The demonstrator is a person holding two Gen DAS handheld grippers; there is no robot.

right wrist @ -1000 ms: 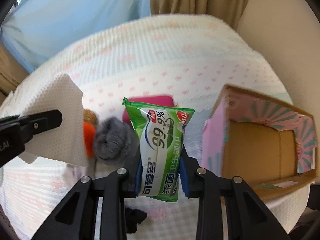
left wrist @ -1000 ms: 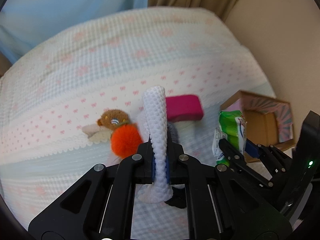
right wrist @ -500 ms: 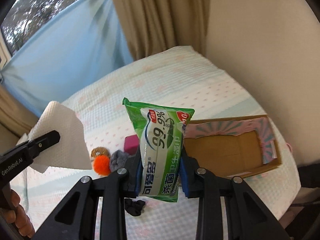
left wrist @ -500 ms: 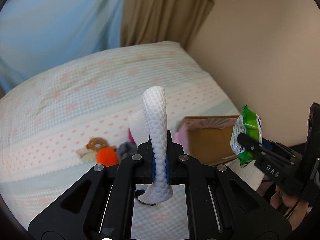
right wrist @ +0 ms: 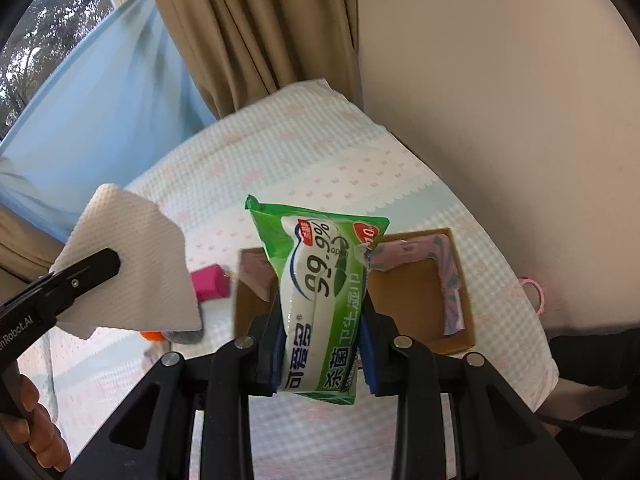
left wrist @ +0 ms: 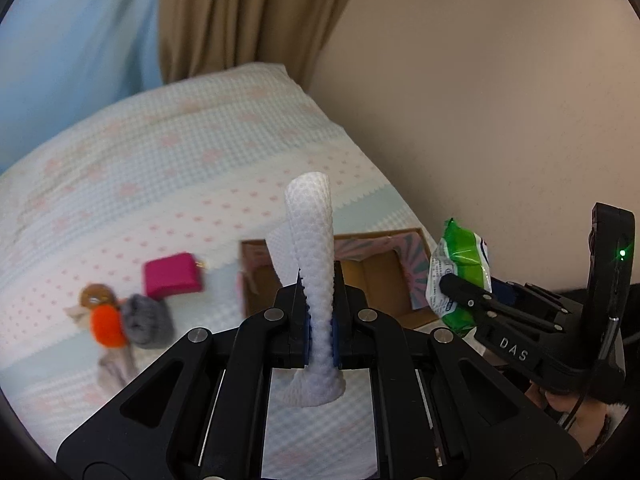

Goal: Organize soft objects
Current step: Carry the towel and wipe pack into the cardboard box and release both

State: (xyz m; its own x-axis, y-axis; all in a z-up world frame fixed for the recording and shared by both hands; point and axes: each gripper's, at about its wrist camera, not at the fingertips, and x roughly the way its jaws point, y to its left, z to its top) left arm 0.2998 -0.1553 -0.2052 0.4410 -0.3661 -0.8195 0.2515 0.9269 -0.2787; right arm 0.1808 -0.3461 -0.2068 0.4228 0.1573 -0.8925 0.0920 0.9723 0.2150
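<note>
My left gripper (left wrist: 319,300) is shut on a folded white paper towel (left wrist: 312,248), held upright above the bed; the towel also shows in the right wrist view (right wrist: 132,264). My right gripper (right wrist: 320,320) is shut on a green wet-wipes pack (right wrist: 320,280), also seen at the right of the left wrist view (left wrist: 460,276). An open cardboard box (right wrist: 416,300) with pink patterned flaps lies on the bed below both grippers, partly hidden by the towel and the pack; in the left wrist view the box (left wrist: 372,276) sits behind the towel.
On the bed (left wrist: 160,184) lie a magenta pouch (left wrist: 171,276), a grey sock ball (left wrist: 146,320), an orange pompom (left wrist: 106,326) and a small bear toy (left wrist: 94,298). A pink ring (right wrist: 534,292) lies at the bed's right edge. A beige wall (right wrist: 500,100) and curtains (right wrist: 248,28) stand behind.
Both grippers have risen and drawn back from the bed, still holding the towel and the wipes. The box now lies under and ahead of both grippers.
</note>
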